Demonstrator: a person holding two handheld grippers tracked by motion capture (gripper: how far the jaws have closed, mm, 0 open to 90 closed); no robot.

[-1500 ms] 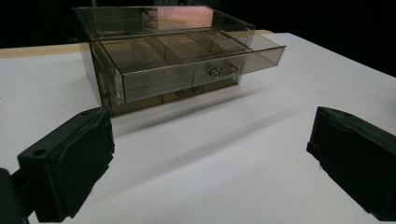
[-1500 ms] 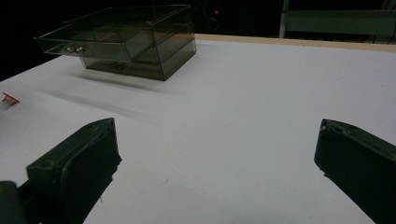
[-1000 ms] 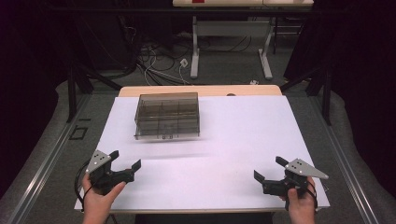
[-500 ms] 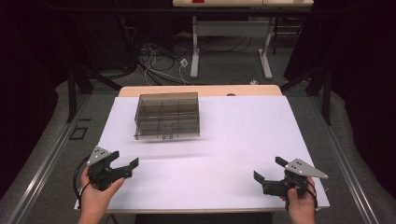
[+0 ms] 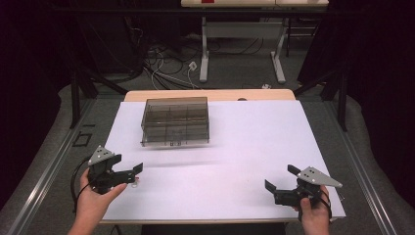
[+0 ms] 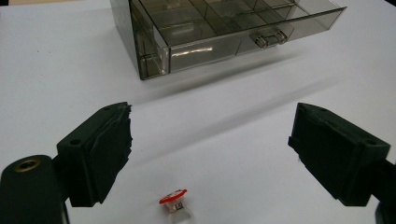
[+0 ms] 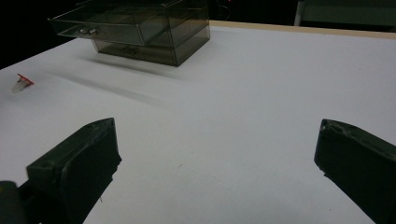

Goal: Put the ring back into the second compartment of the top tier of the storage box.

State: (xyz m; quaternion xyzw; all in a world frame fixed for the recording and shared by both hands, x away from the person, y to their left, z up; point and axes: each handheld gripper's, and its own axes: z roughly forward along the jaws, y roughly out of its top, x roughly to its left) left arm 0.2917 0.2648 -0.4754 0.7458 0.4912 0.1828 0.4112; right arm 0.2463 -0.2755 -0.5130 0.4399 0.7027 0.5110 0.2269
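My left tool (image 5: 128, 175) sits wide open at the near left of the white counter (image 5: 244, 147), a small red-capped clear piece (image 6: 174, 201) just ahead of its jaws. Right tool (image 5: 284, 182) wide open, near right. Smoky compartment box (image 5: 175, 121) far left-centre.

A smoky transparent plastic drawer box (image 5: 175, 121) sits on the white table sheet (image 5: 254, 142), a small red-capped clear piece (image 6: 174, 201) lying well apart.
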